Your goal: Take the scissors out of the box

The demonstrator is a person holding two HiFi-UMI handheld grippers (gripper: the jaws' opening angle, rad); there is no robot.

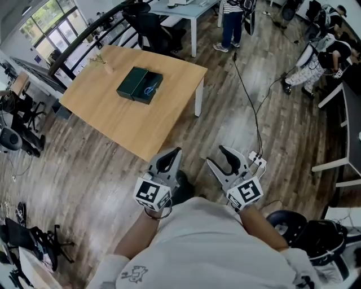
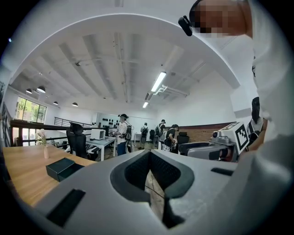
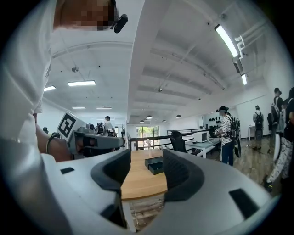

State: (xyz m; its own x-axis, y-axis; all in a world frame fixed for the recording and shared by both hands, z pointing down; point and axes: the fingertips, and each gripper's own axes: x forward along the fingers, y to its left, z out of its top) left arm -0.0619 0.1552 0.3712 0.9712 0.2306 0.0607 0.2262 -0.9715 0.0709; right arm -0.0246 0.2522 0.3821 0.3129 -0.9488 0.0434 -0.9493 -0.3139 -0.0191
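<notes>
An open dark green box (image 1: 135,83) lies near the far side of the wooden table (image 1: 113,115). Blue-handled scissors (image 1: 150,88) rest in its right half. Both grippers hang close to my body over the floor, well short of the table's near corner. My left gripper (image 1: 168,161) has its jaws together with nothing between them. The right gripper (image 1: 224,160) stands open and empty. From the left gripper (image 2: 149,158) view the box (image 2: 62,168) sits far off at the left. Between the right gripper's (image 3: 146,167) pads I see the table (image 3: 142,181) and the box (image 3: 155,165) straight ahead.
A small vase (image 1: 107,68) with dried stems stands at the table's far left corner. A black cable (image 1: 251,101) runs across the wood floor to a power strip (image 1: 257,162). Office chairs (image 1: 151,28), a white desk (image 1: 189,10) and standing people (image 1: 230,25) are beyond.
</notes>
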